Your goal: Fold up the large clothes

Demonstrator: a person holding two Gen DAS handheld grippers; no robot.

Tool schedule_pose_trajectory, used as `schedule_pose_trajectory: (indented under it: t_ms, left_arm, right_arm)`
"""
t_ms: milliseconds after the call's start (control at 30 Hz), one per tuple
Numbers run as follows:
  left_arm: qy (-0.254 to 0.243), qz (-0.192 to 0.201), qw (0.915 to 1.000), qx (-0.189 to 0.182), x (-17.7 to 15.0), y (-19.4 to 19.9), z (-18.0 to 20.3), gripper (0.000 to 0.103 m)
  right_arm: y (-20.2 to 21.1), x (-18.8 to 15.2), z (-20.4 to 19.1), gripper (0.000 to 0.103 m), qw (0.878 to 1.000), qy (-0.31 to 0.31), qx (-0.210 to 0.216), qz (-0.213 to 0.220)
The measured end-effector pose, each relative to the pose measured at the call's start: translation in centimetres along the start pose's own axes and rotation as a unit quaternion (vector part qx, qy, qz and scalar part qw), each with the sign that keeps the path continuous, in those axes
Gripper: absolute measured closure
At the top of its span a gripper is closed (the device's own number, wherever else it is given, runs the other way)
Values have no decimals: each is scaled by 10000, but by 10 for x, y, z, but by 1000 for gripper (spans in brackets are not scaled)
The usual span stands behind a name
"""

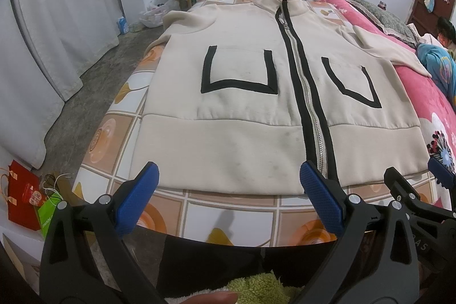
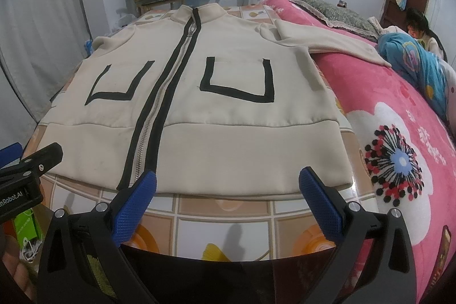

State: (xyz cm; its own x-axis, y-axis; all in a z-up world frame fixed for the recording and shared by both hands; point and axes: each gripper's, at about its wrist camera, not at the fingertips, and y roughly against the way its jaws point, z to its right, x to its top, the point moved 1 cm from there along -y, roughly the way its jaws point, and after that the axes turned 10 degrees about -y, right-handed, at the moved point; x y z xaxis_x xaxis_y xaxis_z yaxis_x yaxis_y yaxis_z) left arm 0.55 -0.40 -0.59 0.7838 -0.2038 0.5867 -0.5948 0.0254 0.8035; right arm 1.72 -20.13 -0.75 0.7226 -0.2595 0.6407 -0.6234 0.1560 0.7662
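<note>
Left wrist view: left gripper (image 1: 228, 190) held low and level over the near edge of the bed, pointing forward, blue pads (image 1: 136, 198) spread wide, nothing between them, released. Cream jacket (image 1: 242, 93) lies flat, front up, zipped, on the tiled-pattern sheet (image 1: 228, 212), hem nearest the gripper, collar at the far end. Pad tips sit just at the hem line; whether they touch the cloth is not clear. The black-trimmed zipper (image 1: 310, 116) runs down to just beside the right-hand pad. Right gripper (image 1: 421, 190) pokes in at the right frame edge, near the jacket's hem corner. A fingertip (image 1: 211, 298) shows at the bottom edge. One sleeve lies out over the pink blanket (image 1: 427, 101). Right wrist view: right gripper (image 2: 228, 190) in the same low, level, forward pose, blue pads (image 2: 322, 207) wide apart, empty, unclenched. The jacket hem is right at the pad tips, the zipper bottom just beside the left-hand pad, the jacket's right hem corner just past the right-hand pad. The left gripper's black body is at the left edge. A person (image 2: 419, 47) lies on the far side of the bed.
</note>
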Motion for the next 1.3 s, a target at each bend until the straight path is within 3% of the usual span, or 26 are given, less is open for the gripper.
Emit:
schedule_pose_trajectory:
  t_ms: [833,1300]
  left_arm:
    - [19,-30,10000,9,1,-1,-3,7]
    - [-65,-236,9997,4,-2,-35,-17,7]
  right_arm:
    - [1,1,1,5,10000,14,-23,7]
    - [-22,7,18,5,9995,-139,-233,-141]
